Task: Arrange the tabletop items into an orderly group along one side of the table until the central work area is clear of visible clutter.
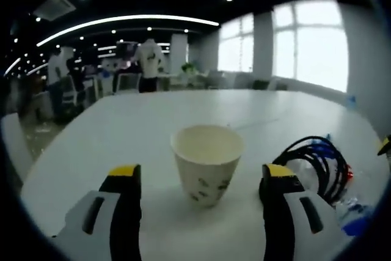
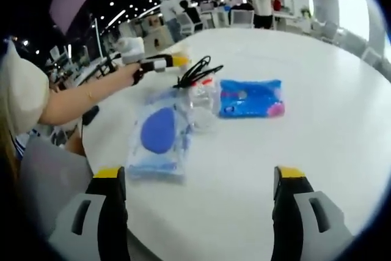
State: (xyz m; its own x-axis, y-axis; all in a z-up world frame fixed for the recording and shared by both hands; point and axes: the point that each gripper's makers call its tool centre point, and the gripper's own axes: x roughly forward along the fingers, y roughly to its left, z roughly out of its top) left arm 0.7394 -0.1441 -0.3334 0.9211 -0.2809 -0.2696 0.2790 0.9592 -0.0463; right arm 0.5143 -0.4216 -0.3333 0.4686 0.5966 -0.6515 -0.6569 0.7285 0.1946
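Left gripper view: paper cup (image 1: pixel 208 162), cream with small dark prints, upright on the white bench (image 1: pixel 122 132), between the left gripper (image 1: pixel 204 181) jaws, which stand wide apart and touch nothing. Black cable coil (image 1: pixel 317 163) to the cup's right, with blue and red bits at its far edge. Clear plastic item with a blue part (image 1: pixel 354 215) near the lower right, too blurred to identify. People and office chairs in the background.

Right gripper view: right gripper (image 2: pixel 198 181) jaws apart over bare bench (image 2: pixel 342 120), holding nothing. Ahead, grouped near the bench's left edge: blue-and-clear plastic packet (image 2: pixel 157 136); crumpled clear bottle (image 2: pixel 201 102) just beside it; blue pouch with pink corner (image 2: pixel 250 98) touching the bottle's right side; black cable (image 2: pixel 197 70) beyond. The person's arm (image 2: pixel 85 99) reaches in from the left.
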